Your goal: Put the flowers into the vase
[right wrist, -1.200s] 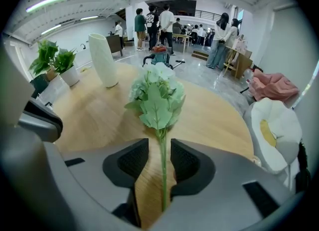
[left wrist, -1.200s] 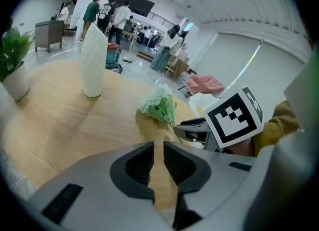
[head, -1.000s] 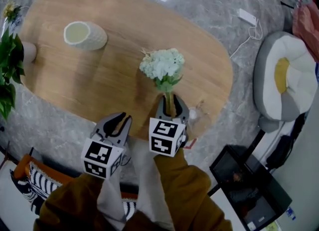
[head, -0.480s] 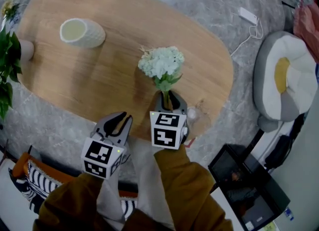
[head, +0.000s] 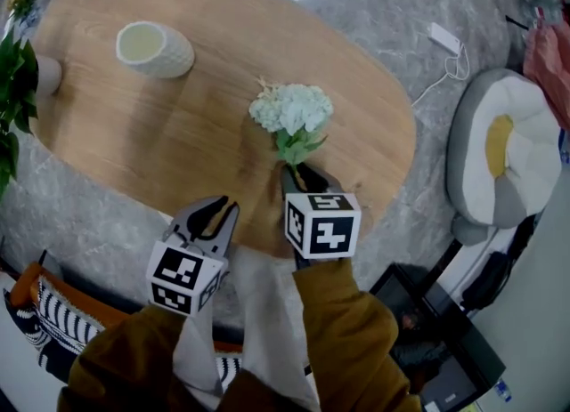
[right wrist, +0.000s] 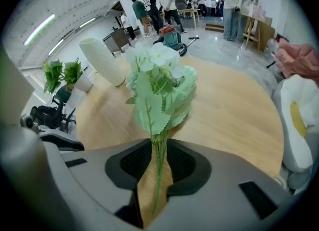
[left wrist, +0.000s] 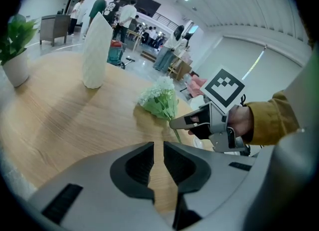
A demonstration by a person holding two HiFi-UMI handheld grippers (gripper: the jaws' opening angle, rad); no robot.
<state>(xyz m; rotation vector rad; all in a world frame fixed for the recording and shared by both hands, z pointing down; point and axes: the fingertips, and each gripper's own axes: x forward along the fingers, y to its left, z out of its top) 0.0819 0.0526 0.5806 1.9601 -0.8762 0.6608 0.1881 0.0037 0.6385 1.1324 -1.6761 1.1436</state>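
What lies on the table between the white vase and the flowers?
Nothing. In the head view the wooden table is bare between the vase and the flowers. The left gripper view shows the same empty stretch.

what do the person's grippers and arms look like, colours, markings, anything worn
The left gripper and right gripper have light grey bodies with curved fingers, lined inside with black textured pads. Each carries a white cube printed with black square markers. The sleeves are loose mustard-brown fabric. No cables show.
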